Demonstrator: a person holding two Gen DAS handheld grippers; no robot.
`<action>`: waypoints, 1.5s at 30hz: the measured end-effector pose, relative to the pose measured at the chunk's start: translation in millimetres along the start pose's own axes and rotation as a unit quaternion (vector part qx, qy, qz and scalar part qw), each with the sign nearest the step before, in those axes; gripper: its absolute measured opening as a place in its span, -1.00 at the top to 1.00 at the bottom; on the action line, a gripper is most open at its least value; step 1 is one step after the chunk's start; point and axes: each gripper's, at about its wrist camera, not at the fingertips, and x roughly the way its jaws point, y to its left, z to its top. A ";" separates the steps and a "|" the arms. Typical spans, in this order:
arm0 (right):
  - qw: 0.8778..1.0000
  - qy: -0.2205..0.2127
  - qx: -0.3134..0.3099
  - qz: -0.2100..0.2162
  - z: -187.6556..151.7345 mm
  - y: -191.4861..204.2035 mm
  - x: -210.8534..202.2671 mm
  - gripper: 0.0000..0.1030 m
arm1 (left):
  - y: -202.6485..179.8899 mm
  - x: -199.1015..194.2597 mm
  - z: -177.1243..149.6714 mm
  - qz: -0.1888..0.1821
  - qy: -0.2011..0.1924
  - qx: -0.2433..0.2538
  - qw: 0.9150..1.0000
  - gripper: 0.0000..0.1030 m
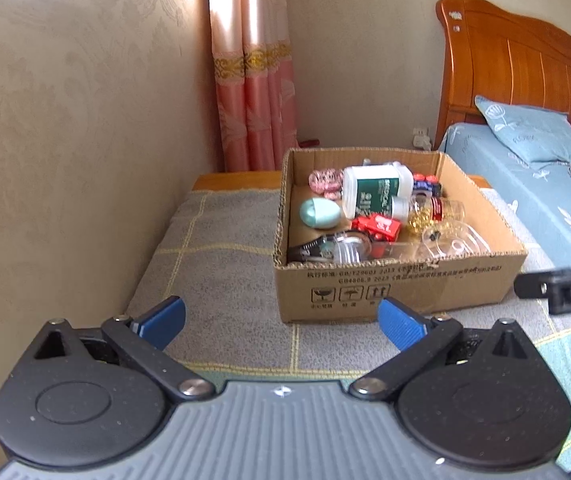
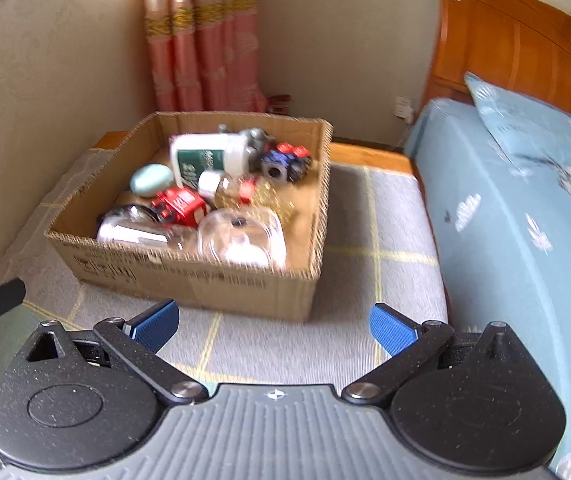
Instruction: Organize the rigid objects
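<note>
While both tools hover low over the grey checked blanket [image 1: 221, 280], the left gripper [image 1: 281, 322] has its blue pads [image 1: 165, 318] spread wide with nothing between them, pitched slightly downward and aimed ahead. The right gripper [image 2: 273, 320] is posed the same way, fingers [image 2: 391, 326] wide apart and empty, angled a little down toward the blanket [image 2: 365, 240]; its view is somewhat blurred.

Just ahead of both sits an open cardboard box [image 1: 397, 288], ahead and slightly right of the left gripper, ahead and slightly left of the right one [image 2: 189, 276]. Nearest inside, along the front wall, lie a clear plastic dome lid [image 2: 241, 236] and a clear bottle [image 2: 133, 230] on its side, its long axis running roughly parallel to that wall. Behind them rests a red toy vehicle [image 1: 377, 227], then a mint-green egg-shaped case [image 1: 319, 212] to the left, lying with its long axis across the box. Farther back a white jug with a green label [image 1: 377, 190] lies on its side, cap end pointing toward the box's near right. A dark blue and red cube toy [image 2: 285, 162] sits at the far right, a pink patterned item [image 1: 325, 182] at the far left.

Right of the box stands a bed with blue bedding [image 2: 505, 220] and a wooden headboard [image 1: 517, 64]; beyond hangs a pink curtain [image 1: 253, 92].
</note>
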 end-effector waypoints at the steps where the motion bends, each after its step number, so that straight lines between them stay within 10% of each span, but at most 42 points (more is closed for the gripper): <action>1: 1.000 0.004 0.016 -0.006 -8.5 0.2 -1.0 -1.00 | -1.0 -0.2 0.3 -0.001 0.006 -0.002 1.000 -0.99; 45: 0.998 -0.048 0.042 -0.020 -14.0 16.7 -61.4 -1.00 | -18.9 -42.7 24.1 0.017 0.019 0.010 1.000 -0.99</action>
